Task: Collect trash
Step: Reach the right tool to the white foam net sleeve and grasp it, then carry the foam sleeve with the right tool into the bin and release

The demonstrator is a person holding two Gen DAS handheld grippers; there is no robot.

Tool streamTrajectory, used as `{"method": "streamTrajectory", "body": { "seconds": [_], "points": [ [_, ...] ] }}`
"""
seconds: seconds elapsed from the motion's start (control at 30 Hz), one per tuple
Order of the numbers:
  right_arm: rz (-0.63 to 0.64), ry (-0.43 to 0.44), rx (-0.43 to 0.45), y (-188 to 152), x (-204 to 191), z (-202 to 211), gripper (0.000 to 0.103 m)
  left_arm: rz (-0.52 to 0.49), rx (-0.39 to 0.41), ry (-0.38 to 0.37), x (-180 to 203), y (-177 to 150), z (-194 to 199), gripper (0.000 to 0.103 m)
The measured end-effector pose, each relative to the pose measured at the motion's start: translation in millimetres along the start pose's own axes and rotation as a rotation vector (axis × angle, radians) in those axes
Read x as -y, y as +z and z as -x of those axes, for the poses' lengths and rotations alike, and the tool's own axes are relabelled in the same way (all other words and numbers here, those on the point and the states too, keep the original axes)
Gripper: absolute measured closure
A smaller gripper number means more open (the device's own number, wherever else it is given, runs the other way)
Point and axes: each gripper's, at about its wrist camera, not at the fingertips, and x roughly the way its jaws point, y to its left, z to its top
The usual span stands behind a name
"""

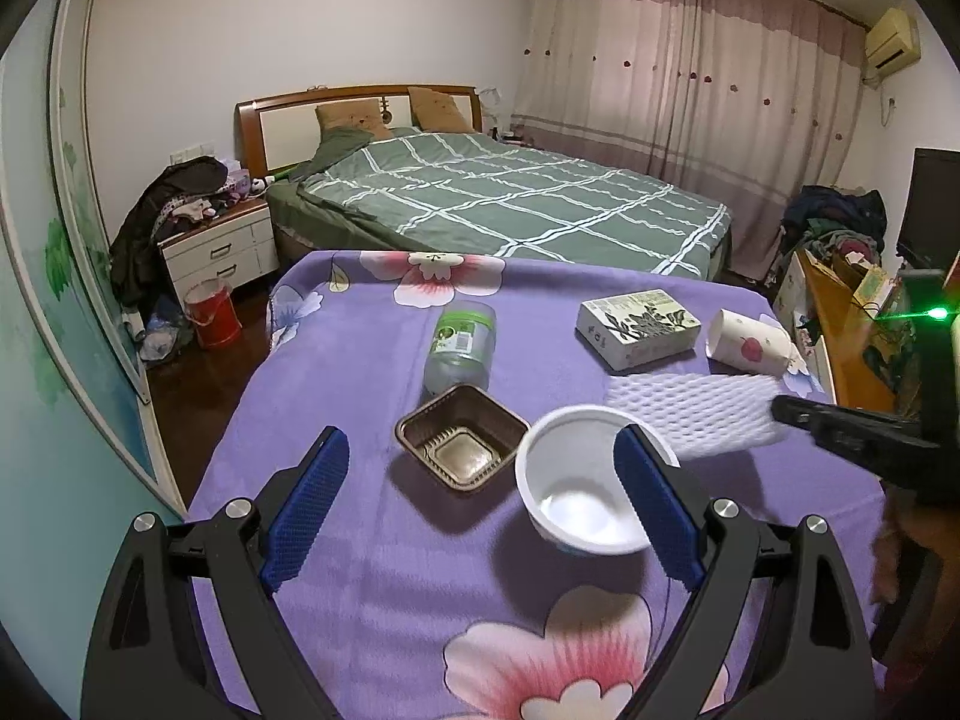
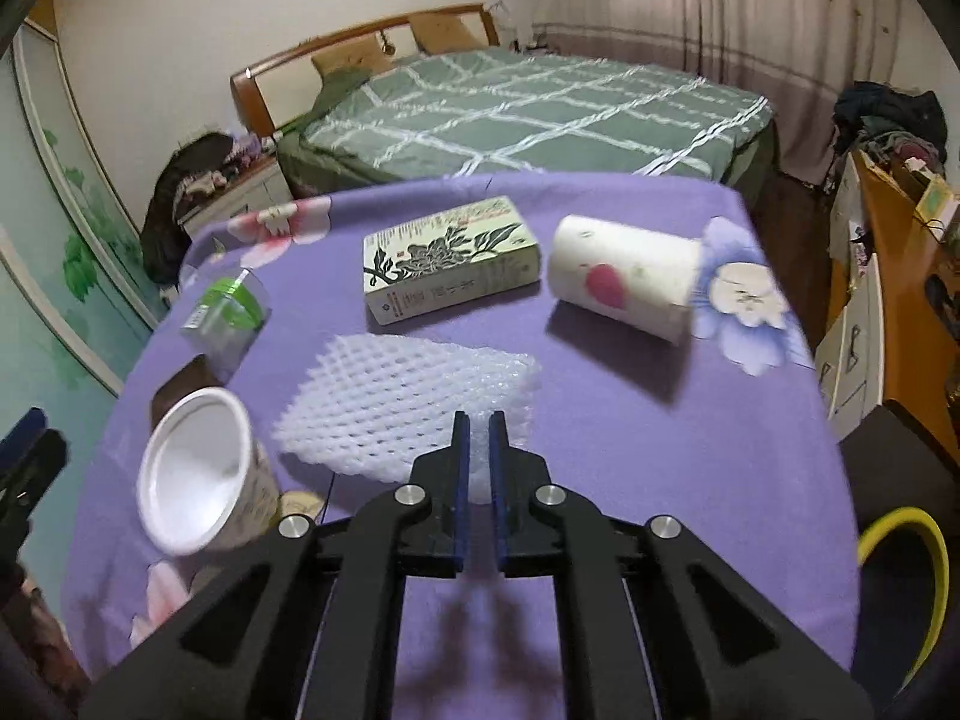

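Observation:
On the purple flowered cloth lies a white foam net. My right gripper is shut on its near edge. A white cup sits tilted, mouth towards the cameras. My left gripper stands open and wide, its right finger overlapping the cup's rim; I cannot tell if they touch. A brown plastic tray lies between its fingertips, further off. A clear jar with a green label, a printed box and a paper cup with a pink spot lie beyond.
A bed with a green checked cover stands behind the table. A red bucket and a nightstand are at the left on the floor. A wooden desk borders the right side, with a yellow-rimmed container near it.

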Motion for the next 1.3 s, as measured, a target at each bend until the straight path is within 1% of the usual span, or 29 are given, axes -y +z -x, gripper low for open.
{"method": "streamTrajectory", "body": {
  "seconds": [0.3,0.53,0.8,1.13,1.3],
  "points": [
    [-0.052,0.002,0.113,-36.4,29.0,81.8,0.097,-0.002,0.018,-0.013,7.3,-12.4,22.9,0.014],
    [-0.068,-0.03,0.176,-56.7,47.3,127.4,0.097,-0.028,0.017,-0.033,22.5,-16.7,29.2,0.014],
    [-0.118,-0.1,0.207,-80.8,86.0,160.9,0.097,-0.054,0.026,-0.043,40.8,-16.4,36.2,0.014],
    [-0.237,-0.231,0.266,-111.6,160.4,207.9,0.097,-0.079,0.03,-0.061,62.8,-21.1,43.6,0.014],
    [-0.299,-0.271,0.268,-122.4,187.8,211.4,0.097,-0.09,0.029,-0.067,70.7,-23.4,47.8,0.014]
  ]
}}
